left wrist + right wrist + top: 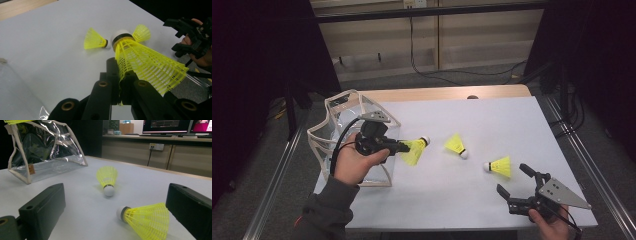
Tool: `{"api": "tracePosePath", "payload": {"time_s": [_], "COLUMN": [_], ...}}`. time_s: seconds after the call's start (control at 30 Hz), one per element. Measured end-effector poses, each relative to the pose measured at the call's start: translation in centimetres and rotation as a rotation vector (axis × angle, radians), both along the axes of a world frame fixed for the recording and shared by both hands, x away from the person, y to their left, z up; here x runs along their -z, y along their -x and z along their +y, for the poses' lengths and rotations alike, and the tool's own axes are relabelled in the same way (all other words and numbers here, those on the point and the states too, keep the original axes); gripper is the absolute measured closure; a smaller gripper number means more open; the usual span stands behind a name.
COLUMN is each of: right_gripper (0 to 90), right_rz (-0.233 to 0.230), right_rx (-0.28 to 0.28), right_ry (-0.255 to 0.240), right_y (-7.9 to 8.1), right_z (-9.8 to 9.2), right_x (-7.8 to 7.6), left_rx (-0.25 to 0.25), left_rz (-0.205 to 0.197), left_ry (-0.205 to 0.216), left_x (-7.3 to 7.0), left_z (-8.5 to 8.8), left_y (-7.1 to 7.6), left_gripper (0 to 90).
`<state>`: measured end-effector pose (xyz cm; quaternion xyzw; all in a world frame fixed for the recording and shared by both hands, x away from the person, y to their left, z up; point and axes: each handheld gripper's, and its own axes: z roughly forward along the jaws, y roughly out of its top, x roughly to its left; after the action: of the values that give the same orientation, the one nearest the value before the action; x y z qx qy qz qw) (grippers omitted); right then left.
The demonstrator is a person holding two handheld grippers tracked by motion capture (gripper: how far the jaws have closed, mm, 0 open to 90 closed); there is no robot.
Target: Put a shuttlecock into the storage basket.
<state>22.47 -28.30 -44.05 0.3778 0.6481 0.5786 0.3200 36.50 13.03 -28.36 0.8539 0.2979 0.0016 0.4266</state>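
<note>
Left gripper (404, 148) clenched on skirt of a yellow plastic-mesh shuttlecock w/ white cork tip (416, 149), held off the desk (492, 115) just beside the clear plastic pouch w/ cream fabric trim (337, 125) standing at desk's left edge. In left gripper view, skirt (147, 65) pinched flat between black jaws, cork end pointing away from hand, toward desk centre. Long axis of held shuttlecock roughly level, cork to the right, skirt toward pouch. Pouch opening faces up, lying behind and left of gripper. So likely next move, judging by layout: swing back left and tip cork down over opening. Key relation: pouch lies opposite to where cork points, so needs a wrist turn, not just a straight push.

Two more yellow mesh shuttlecocks on desk: middle one (456, 145) near desk centre, cork toward near edge; right one (499, 166) nearer the near-right corner, lying on its side, cork pointing left.

Right gripper (517, 181) released, jaws wide apart, resting low near near-right corner. In right gripper view, right shuttlecock (146, 220) sits just ahead between spread jaws, closer to right-hand jaw, not touched. Right hand clearly nearer to that one; left hand nearer pouch. Middle shuttlecock (108, 180) farther off, pouch (45, 152) beyond it.
</note>
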Motion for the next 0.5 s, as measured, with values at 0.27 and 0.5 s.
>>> {"api": "tracePosePath", "payload": {"time_s": [0.27, 0.5], "right_gripper": [2.3, 2.3], "right_rz": [0.000, 0.001], "right_rx": [-0.001, -0.002], "right_ry": [0.000, 0.000], "right_y": [0.0, 0.0], "right_z": [0.0, 0.0], "right_x": [0.0, 0.0], "left_rx": [-0.005, -0.008], "left_rz": [-0.006, -0.007], "left_ry": [-0.006, -0.013], "left_x": [-0.7, -1.2], "left_z": [0.1, 0.2], "left_y": [-0.2, -0.4], "left_gripper": [88.7, 88.6]}}
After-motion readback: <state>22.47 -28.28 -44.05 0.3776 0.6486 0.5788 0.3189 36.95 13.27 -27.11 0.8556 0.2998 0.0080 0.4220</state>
